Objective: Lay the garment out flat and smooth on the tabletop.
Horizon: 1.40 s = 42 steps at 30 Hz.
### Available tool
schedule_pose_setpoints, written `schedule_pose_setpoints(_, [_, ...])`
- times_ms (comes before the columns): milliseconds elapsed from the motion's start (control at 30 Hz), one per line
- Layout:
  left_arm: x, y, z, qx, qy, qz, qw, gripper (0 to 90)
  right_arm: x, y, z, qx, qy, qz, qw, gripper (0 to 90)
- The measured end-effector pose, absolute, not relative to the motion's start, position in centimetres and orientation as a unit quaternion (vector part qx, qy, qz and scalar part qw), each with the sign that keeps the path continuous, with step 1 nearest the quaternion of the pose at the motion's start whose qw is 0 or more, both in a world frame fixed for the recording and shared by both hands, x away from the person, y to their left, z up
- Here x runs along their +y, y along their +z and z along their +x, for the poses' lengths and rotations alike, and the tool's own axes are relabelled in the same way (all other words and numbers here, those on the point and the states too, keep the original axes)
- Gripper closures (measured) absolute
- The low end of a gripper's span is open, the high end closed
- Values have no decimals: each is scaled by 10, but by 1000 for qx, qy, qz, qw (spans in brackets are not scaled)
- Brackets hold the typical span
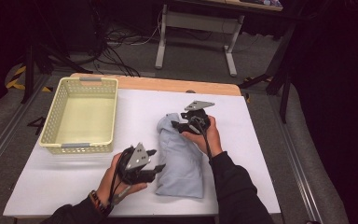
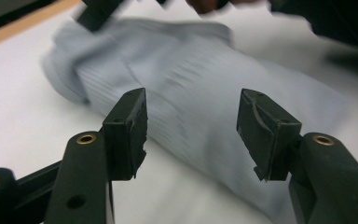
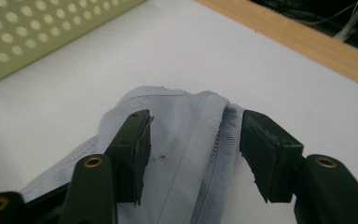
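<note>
Yellow basket (image 1: 81, 116) holding nothing, folded grey garment (image 1: 182, 161) beside it on table, both grippers' jaws released

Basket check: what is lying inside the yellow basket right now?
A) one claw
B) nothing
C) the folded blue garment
B: in the high view the basket shows a bare floor, while the folded blue garment lies on the white table to its right, between the two claws.
</note>
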<state>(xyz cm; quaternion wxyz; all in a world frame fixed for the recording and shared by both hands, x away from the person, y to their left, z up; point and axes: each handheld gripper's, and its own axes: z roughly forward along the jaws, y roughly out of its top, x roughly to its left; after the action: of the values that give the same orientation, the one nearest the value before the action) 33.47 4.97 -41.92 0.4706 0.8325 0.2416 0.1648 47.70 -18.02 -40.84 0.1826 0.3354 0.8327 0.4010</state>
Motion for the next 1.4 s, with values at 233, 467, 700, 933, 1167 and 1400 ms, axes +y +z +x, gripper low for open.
schedule_pose_setpoints(233, [32, -439, 391, 309, 131, 825, 455, 444, -171, -430, 489, 858, 360, 337, 145, 710])
schedule_pose_setpoints(467, [26, -458, 403, 323, 98, 835, 436, 622, -177, -440, 481, 868, 359, 316, 135, 899])
schedule_pose_setpoints(700, [25, -460, 402, 310, 95, 845, 424, 831, -191, -435, 474, 845, 391, 327, 163, 898])
schedule_pose_setpoints(933, [24, -460, 402, 301, 100, 851, 418, 847, -185, -429, 486, 827, 400, 348, 189, 467])
schedule_pose_setpoints(1167, [23, -461, 400, 299, 107, 851, 418, 848, -167, -440, 507, 839, 373, 353, 179, 537])
schedule_pose_setpoints(1400, [26, -462, 400, 299, 108, 846, 428, 845, -163, -441, 506, 856, 352, 332, 185, 878])
